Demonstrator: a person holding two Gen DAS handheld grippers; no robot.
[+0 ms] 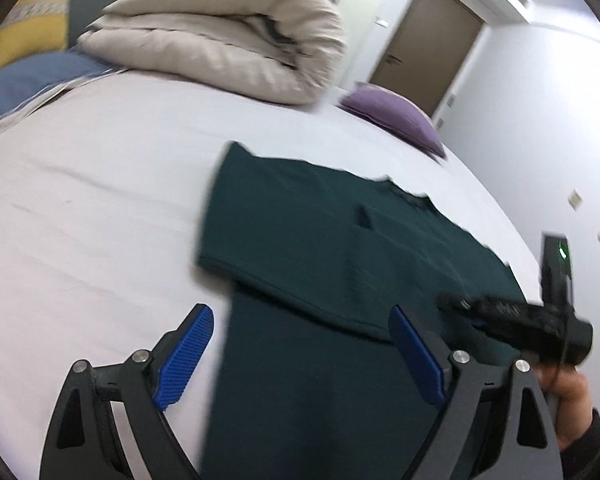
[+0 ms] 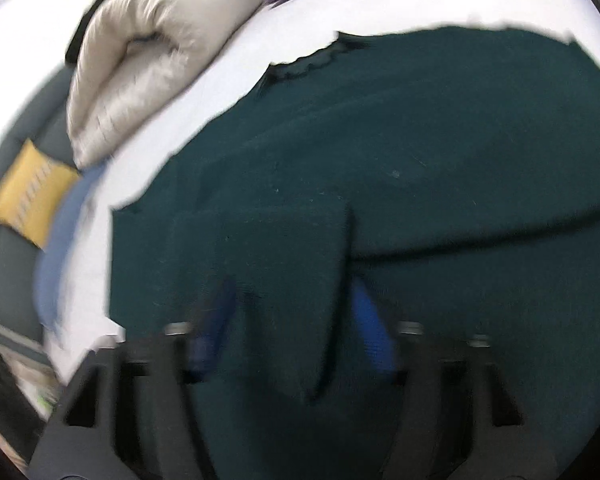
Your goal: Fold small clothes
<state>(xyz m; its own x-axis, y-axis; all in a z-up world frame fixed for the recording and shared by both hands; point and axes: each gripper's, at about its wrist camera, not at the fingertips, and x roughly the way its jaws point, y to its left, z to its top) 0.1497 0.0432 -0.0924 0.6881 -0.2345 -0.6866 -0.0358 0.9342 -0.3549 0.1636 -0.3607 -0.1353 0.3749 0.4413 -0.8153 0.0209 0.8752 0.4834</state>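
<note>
A dark green garment [image 1: 332,240] lies flat on the white bed sheet [image 1: 80,220], its neckline [image 1: 408,196] toward the far side. My left gripper [image 1: 300,312] is open wide just above the garment's near left edge; one blue pad [image 1: 188,356] hovers over bare sheet, the other [image 1: 416,360] over the cloth. At the right, a hand [image 1: 568,392] holds the right gripper [image 1: 472,308] low over the garment. The blurred right wrist view is filled by the garment [image 2: 420,140]. There the right gripper [image 2: 292,288] has its pads apart, with a raised fold of green cloth between them.
A folded beige duvet [image 1: 228,40] sits at the far end of the bed, with a purple pillow [image 1: 396,116] to its right. A yellow cushion [image 1: 32,36] and blue cloth [image 1: 24,80] lie far left. A wall and brown door [image 1: 428,48] stand beyond the bed's right edge.
</note>
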